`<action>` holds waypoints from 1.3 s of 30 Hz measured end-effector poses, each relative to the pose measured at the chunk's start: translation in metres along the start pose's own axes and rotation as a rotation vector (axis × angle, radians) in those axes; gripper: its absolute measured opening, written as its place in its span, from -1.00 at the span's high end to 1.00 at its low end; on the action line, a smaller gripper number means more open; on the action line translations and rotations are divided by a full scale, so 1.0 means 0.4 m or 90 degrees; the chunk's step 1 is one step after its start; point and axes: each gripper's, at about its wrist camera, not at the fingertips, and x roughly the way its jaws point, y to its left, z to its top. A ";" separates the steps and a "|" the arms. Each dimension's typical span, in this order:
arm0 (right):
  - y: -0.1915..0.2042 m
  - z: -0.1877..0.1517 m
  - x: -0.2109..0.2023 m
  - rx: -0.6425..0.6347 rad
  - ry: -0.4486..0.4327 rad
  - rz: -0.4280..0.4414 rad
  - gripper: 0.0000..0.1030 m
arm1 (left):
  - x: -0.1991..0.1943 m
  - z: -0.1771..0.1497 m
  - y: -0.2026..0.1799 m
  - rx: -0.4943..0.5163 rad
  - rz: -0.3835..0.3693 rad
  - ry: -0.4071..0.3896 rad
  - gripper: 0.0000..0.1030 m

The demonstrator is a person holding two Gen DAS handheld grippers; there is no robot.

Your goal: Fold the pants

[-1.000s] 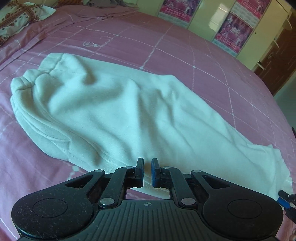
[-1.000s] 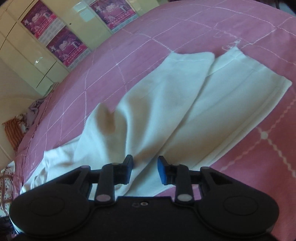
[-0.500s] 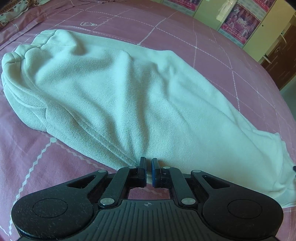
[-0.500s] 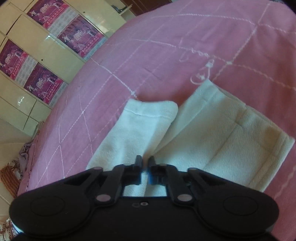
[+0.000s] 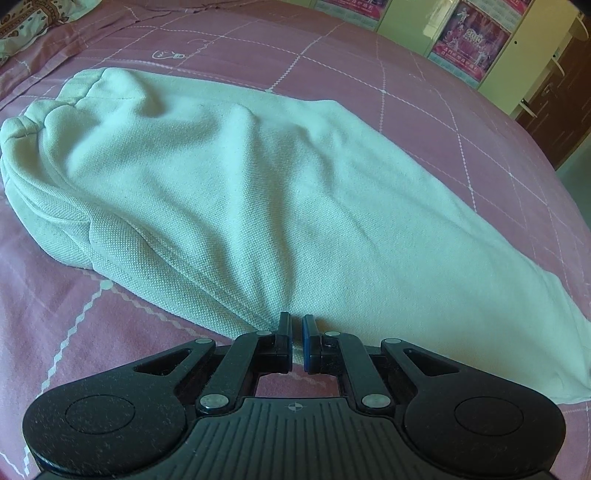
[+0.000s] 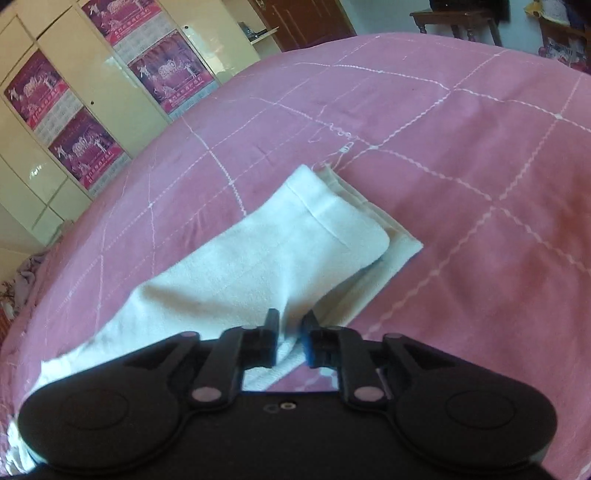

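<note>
Pale cream pants (image 5: 258, 177) lie across a pink bedspread (image 5: 92, 332), waistband at the far left. My left gripper (image 5: 296, 325) is shut on the near edge of the pants, and creases in the cloth run to its tips. In the right wrist view the leg end of the pants (image 6: 258, 266) is doubled, one cuff (image 6: 340, 214) lying on top of the other. My right gripper (image 6: 291, 325) sits low over that leg. Its jaws are opening, with white cloth showing between them and the pads apart from it.
The pink bedspread (image 6: 480, 184) with white stitched lines spreads wide on all sides. A patterned pillow (image 5: 22, 22) is at the far left corner. Cream wardrobe doors with posters (image 6: 92, 92) stand beyond the bed. A dark wooden table (image 6: 458, 18) stands far right.
My right gripper closed on a pant leg, carried it sideways onto the other leg, and has now parted its jaws. My left gripper sank to the pants' edge, then held still.
</note>
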 end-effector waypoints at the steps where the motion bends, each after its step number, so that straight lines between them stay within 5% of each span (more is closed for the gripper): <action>1: -0.001 0.008 0.007 0.025 0.001 0.021 0.23 | 0.000 -0.001 -0.001 -0.001 0.000 -0.001 0.88; 8: -0.022 0.042 0.068 0.077 0.003 0.041 0.37 | 0.002 -0.001 -0.002 0.003 0.004 -0.003 0.88; 11: -0.012 0.052 0.084 0.053 0.015 0.037 0.88 | 0.003 -0.001 -0.002 0.004 0.005 -0.004 0.88; 13: 0.014 0.058 0.079 0.034 0.021 0.043 0.89 | 0.003 -0.002 -0.004 0.009 0.007 -0.005 0.88; 18: 0.171 0.133 -0.087 -0.058 -0.175 0.156 0.91 | -0.001 -0.001 0.000 0.007 0.001 -0.008 0.88; 20: 0.180 0.121 -0.110 -0.118 -0.212 0.116 0.91 | -0.001 -0.005 -0.004 0.013 0.006 -0.010 0.88; 23: 0.056 0.080 -0.017 -0.063 -0.099 0.001 0.91 | -0.003 -0.010 -0.009 0.028 0.009 -0.015 0.88; 27: -0.007 0.024 0.030 -0.057 -0.037 -0.057 0.90 | -0.004 -0.010 -0.013 0.035 0.013 -0.015 0.88; 34: 0.007 0.056 0.003 -0.124 -0.060 -0.142 0.54 | -0.013 -0.012 -0.032 0.084 0.020 -0.018 0.88; 37: -0.016 0.069 -0.052 -0.115 -0.133 -0.197 0.45 | -0.038 -0.007 -0.049 0.100 0.010 -0.023 0.88; 39: -0.003 0.079 -0.080 -0.113 -0.155 -0.152 0.45 | -0.053 0.002 -0.078 0.107 -0.011 -0.036 0.88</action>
